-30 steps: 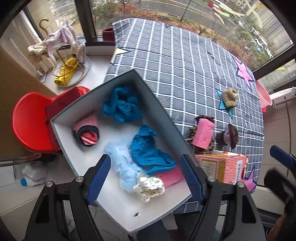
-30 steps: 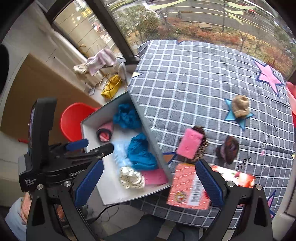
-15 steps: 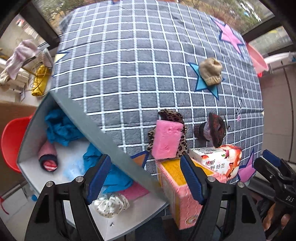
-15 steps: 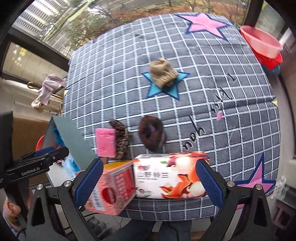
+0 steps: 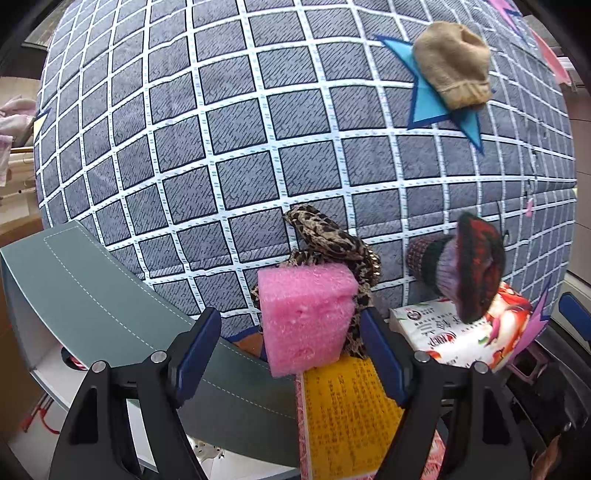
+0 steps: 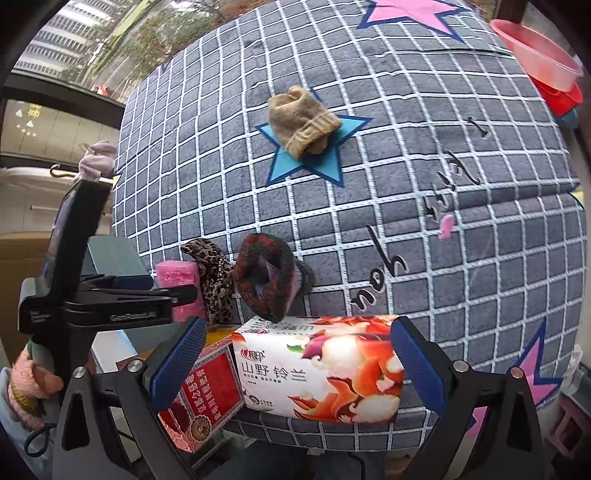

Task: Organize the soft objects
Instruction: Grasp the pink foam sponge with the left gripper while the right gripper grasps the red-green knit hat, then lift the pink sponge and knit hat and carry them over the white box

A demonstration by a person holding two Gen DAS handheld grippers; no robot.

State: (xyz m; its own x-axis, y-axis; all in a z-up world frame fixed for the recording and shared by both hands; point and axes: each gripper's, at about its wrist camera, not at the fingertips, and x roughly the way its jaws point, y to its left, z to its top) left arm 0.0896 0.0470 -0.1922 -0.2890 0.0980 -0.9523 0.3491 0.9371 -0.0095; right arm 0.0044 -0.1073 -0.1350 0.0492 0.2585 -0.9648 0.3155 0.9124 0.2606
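- Hovering unclenched and empty, your left gripper point(image 5: 290, 354) frames the pink foam block point(image 5: 306, 317) at 12 o'clock, just beyond the pads, block upright.
- Your right gripper point(image 6: 295, 365), also spread, straddles the tissue pack point(image 6: 317, 369) without pressing it; the left is nearer the block.

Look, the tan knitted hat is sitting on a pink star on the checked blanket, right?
Not quite. The tan knitted hat is sitting on a blue star, not a pink one. The right wrist view shows it clearly: the pink star is further away on the checked blanket, with nothing on it.
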